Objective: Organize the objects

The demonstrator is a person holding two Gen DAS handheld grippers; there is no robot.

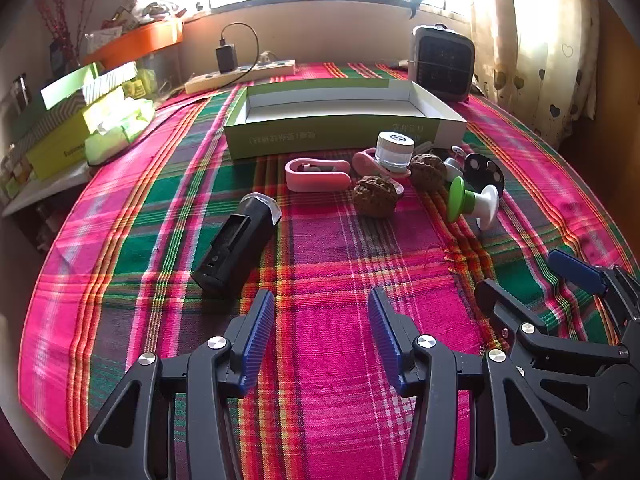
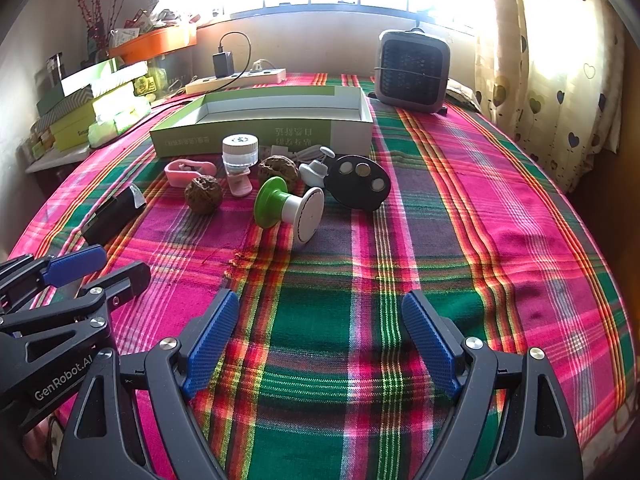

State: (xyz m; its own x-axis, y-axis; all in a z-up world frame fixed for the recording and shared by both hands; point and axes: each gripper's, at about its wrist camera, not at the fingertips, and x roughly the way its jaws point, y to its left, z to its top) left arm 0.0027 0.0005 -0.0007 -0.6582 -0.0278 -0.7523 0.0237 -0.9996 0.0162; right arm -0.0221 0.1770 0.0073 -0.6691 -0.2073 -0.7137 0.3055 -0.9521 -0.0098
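**Both grippers spread, nothing held; clutter sits in front of the box**

Left gripper (image 1: 322, 316): jaws apart, only plaid cloth (image 1: 328, 360) between the blue pads. Angled down at the table, not touching any object.

Right gripper (image 2: 320, 320): jaws wide apart, nothing between them, same downward tilt. It hangs just right of the left one; each shows at the edge of the other's camera.

Box (image 1: 340, 120): green and white, shallow, open top, inside looks bare from both views. It lies across the far part of the table, long side toward the grippers.

Items, all on the cloth outside the box, well apart from both grippers:
- Black torch (image 1: 236, 246), lying on its side, clear lens end pointing away, off to the left by itself and nearest the left gripper.
- Pink clip (image 1: 318, 175), flat, just in front of the box.
- Small jar (image 1: 394, 151), upright, white cap, standing on or against a second pink piece (image 2: 240, 186); can't tell which.
- Two walnuts: near one (image 1: 375, 196) just in front of the pink clip, far one (image 1: 428, 171) to the right of the jar.
- Green-and-white spool (image 2: 290, 210), tipped on its side, green end left.
- Black oval disc (image 2: 358, 182) with three round studs, leaning behind the spool.
- Small white part (image 2: 316, 168) between the far walnut and the disc, touching or nearly so.

Behind the box: power strip (image 1: 244, 74) with a black charger plugged in, grey heater (image 1: 442, 62) at the right. Stack of green boxes (image 1: 80, 120) off the left edge.
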